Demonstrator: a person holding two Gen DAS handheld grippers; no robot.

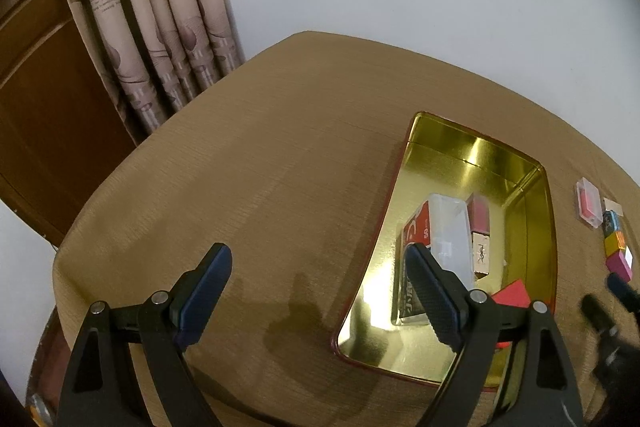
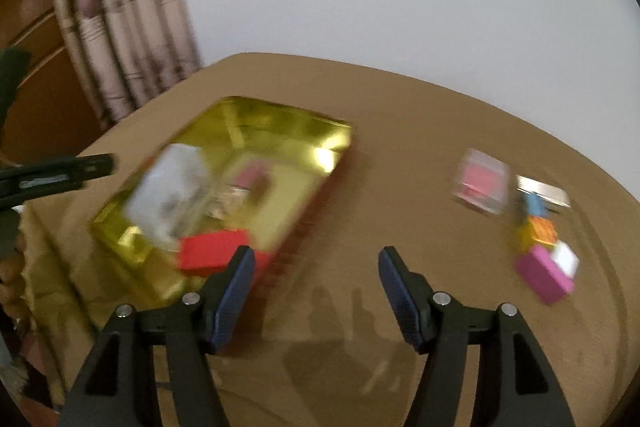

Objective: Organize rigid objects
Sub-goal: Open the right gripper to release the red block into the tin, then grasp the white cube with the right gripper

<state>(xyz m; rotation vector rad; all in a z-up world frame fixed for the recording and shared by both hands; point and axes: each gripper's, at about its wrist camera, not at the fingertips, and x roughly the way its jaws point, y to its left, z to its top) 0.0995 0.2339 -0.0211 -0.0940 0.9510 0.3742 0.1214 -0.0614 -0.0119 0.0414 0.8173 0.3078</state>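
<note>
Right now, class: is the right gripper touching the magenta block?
Apart. In the right wrist view, bare tablecloth separates the open right gripper from the magenta block.

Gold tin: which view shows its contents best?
Left wrist view: the gold tin is sharp, and the clear box and red box inside read clearly. The right wrist view shows the whole tin, but motion-blurred.

One gold tin (image 1: 544, 227) holds five small boxes; right of it lie five more small items.
</note>
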